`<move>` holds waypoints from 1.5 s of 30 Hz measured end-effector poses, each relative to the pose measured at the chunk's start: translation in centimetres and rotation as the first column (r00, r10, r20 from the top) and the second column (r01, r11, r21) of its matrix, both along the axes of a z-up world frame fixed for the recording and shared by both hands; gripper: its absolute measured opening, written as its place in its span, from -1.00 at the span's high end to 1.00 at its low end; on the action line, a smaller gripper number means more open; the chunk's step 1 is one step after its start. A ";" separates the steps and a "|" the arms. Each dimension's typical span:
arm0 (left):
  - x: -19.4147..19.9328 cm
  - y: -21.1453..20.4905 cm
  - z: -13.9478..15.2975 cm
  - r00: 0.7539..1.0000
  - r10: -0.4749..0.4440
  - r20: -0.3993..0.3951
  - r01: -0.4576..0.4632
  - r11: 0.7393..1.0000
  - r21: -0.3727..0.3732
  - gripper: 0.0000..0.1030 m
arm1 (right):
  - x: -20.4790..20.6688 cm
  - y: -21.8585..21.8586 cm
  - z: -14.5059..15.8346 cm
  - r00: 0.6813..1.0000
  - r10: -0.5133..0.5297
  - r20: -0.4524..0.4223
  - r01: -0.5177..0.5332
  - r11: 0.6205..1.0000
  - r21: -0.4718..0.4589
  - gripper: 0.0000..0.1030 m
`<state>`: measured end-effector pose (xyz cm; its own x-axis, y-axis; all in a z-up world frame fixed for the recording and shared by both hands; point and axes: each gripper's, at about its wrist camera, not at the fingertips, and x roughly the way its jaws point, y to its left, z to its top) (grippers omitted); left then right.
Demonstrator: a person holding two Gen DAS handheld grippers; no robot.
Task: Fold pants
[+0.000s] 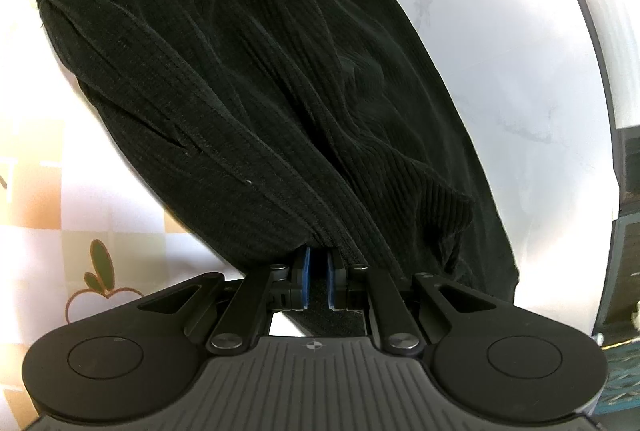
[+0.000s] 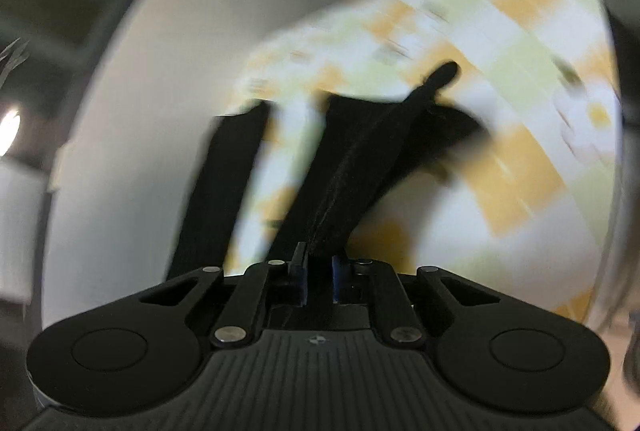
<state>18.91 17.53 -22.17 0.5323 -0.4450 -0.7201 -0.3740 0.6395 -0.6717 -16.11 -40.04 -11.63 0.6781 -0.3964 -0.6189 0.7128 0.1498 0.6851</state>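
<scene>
Black pants (image 1: 248, 79) pinched by both grippers over a white table (image 1: 500, 51).

In the left wrist view the ribbed pants run from the waistband at 11 o'clock down to the left gripper (image 1: 318, 271), whose blue pads (image 1: 305, 281) are pressed onto the fabric at 6 o'clock. A checked cloth (image 1: 44, 191) lies at 8 o'clock. In the blurred right wrist view the right gripper (image 2: 318, 271) pinches a seam, the pants (image 2: 352, 159) rising toward 1 o'clock over the cloth (image 2: 520, 171).
</scene>
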 end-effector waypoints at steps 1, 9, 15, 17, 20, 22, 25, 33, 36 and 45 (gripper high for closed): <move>-0.1 0.4 -0.1 1.000 0.014 -0.006 -0.014 0.999 -0.032 0.73 | 0.6 0.4 2.0 0.999 0.035 0.007 -0.034 0.998 -0.051 0.79; -3.2 3.9 0.4 0.979 0.202 -0.012 -0.197 0.936 -0.293 -0.16 | 4.8 3.9 15.3 0.964 0.238 0.123 -0.183 0.921 -0.345 0.82; -6.2 7.4 -0.1 0.930 0.364 -0.055 -0.362 0.877 -0.316 -0.27 | 6.4 7.0 20.7 0.929 0.339 0.149 -0.230 0.844 -0.484 0.82; -6.9 8.6 -1.0 0.901 0.425 -0.089 -0.430 0.844 -0.320 -0.27 | 6.8 7.2 21.7 0.921 0.357 0.154 -0.239 0.833 -0.499 0.82; -7.0 9.7 -1.6 0.876 0.473 -0.091 -0.476 0.819 -0.320 -0.27 | 6.6 7.5 22.4 0.916 0.370 0.152 -0.247 0.822 -0.514 0.82; -6.6 9.7 -1.9 0.878 0.468 -0.096 -0.472 0.820 -0.323 -0.27 | 6.0 7.9 22.5 0.916 0.371 0.150 -0.247 0.819 -0.518 0.82; -5.9 9.0 -2.6 0.881 0.458 -0.114 -0.470 0.826 -0.312 -0.27 | 5.8 7.7 22.3 0.921 0.358 0.151 -0.238 0.827 -0.509 0.82; -5.3 9.9 -3.0 0.853 0.497 -0.161 -0.522 0.814 -0.256 0.64 | 4.0 7.0 21.2 0.949 0.284 0.135 -0.191 0.863 -0.468 0.82; -5.9 11.3 -0.2 0.852 0.518 -0.072 -0.521 0.827 -0.211 0.69 | 2.9 6.1 18.8 0.967 0.231 0.108 -0.169 0.897 -0.408 0.82; -11.4 17.1 4.5 0.857 0.505 0.104 -0.497 0.862 -0.100 0.71 | -1.6 7.3 6.1 0.995 0.092 -0.037 -0.094 0.993 -0.065 0.82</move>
<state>7.47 34.68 -17.69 0.7778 -0.1389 -0.6130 -0.5441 0.3396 -0.7672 -17.70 -32.77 -5.52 0.6930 -0.3735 -0.6166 0.7164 0.2608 0.6472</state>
